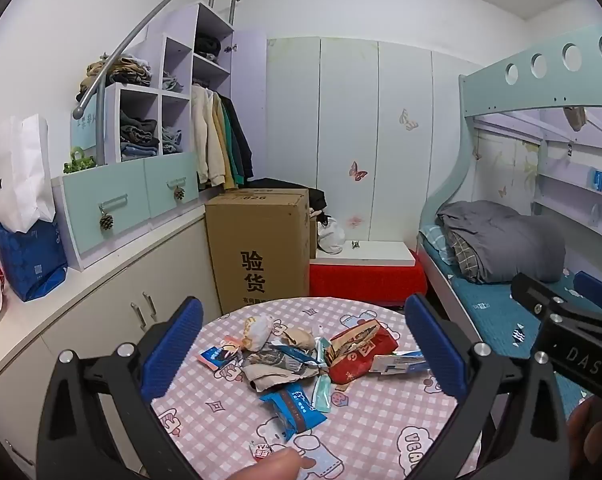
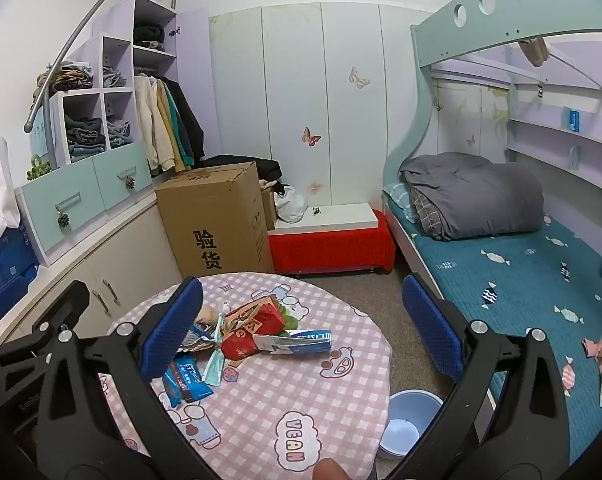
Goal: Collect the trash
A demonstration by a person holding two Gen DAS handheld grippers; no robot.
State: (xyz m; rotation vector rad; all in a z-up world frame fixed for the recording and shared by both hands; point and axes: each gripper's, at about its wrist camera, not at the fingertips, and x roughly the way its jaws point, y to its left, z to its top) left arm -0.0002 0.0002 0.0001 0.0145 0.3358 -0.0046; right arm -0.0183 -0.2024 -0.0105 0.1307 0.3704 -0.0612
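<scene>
Left gripper (image 1: pixel 303 354) and right gripper (image 2: pixel 301 328), both with jaws spread wide and nothing between the pads, hover above the near side of the round table (image 1: pixel 381 432), well short of the trash. The trash lies in a loose heap near the table's middle: a red bag (image 1: pixel 359 350), a blue wrapper (image 1: pixel 293 410), a flat white-and-blue box (image 2: pixel 295 342), a teal sachet (image 1: pixel 323 394) and crumpled brown packets (image 1: pixel 275 366), several overlapping or touching. The bin (image 2: pixel 411 420) stands on the floor just beside the table's right edge, partly hidden by it. Likely faults, as judged from this layout: pads closing on one wrapper may drag or scatter its neighbours off the table; thin, flat pieces such as the wrapper and box may slip from the pads or resist lifting off the cloth; a pinch may catch the tablecloth; a release made too far from the low bin may miss it.
</scene>
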